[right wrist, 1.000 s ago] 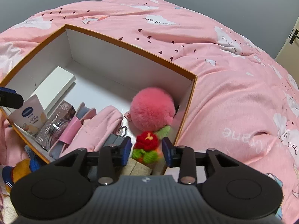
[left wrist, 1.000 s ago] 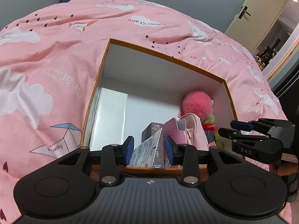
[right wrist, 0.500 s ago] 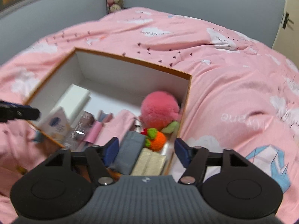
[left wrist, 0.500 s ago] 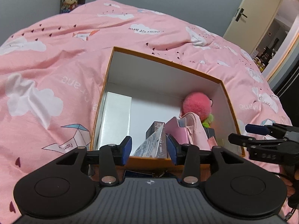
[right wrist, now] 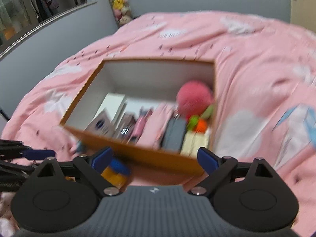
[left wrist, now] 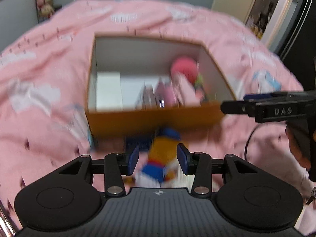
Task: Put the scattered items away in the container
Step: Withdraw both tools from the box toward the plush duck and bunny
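Note:
The orange box (left wrist: 154, 118) with white walls sits on the pink bedspread and holds several items, among them a pink pom-pom (left wrist: 184, 69) and a knitted orange and green flower (right wrist: 199, 123). A yellow duck toy with a blue cap (left wrist: 164, 154) lies on the bed in front of the box. My left gripper (left wrist: 158, 160) hovers over the toy, half open, its pads not touching it. My right gripper (right wrist: 155, 158) is back from the box's front wall (right wrist: 150, 156). Its jaws are opening wide, with nothing between them. Both views are blurred.
Inside the box are also a white carton (left wrist: 108, 90), a grey wallet (right wrist: 174, 133) and pink pouches. A dark blue item (left wrist: 138, 143) lies by the box's front wall. A hand (left wrist: 298, 148) holds the right gripper at the right. A doorway (left wrist: 254, 9) is behind the bed.
Both grippers have drawn back from over the box. The right jaws have opened and let go of the knitted flower, now inside the box. The duck toy has come into the left view.

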Tool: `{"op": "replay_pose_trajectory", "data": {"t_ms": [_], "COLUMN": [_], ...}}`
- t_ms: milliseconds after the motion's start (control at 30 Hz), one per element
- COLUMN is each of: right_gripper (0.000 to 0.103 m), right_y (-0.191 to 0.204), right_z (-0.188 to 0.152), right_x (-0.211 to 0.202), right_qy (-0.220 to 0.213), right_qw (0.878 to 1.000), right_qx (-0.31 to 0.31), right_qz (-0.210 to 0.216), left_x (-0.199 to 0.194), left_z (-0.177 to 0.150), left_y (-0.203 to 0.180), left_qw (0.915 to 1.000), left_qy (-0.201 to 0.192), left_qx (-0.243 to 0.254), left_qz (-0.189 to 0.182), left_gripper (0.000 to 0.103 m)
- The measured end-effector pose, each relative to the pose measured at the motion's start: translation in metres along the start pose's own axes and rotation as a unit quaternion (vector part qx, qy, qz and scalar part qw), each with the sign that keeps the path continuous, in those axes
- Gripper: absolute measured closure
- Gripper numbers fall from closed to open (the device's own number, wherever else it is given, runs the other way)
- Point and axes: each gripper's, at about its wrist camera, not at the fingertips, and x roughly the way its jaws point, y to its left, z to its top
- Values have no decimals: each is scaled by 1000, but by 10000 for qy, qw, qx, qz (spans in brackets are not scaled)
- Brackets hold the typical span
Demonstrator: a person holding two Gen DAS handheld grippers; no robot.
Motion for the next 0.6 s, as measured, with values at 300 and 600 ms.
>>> {"op": "replay_pose_trajectory", "data": {"t_ms": [300, 600], "right_gripper": [6, 6], "right_y": [24, 32], "right_z": [-46, -69], "right_x": [17, 19], "right_qy": [850, 1369], "right_qw": [9960, 9903], "right_qx": [-238, -221], "right_qz": [-115, 81], "left_x": [10, 6], "left_z": [-29, -54], "left_y": [-13, -17], "left_qw": [9960, 9893], "left_qy": [852, 1298], "left_qx": [186, 278], "left_qz": [-174, -599], "left_gripper": [54, 59]}}
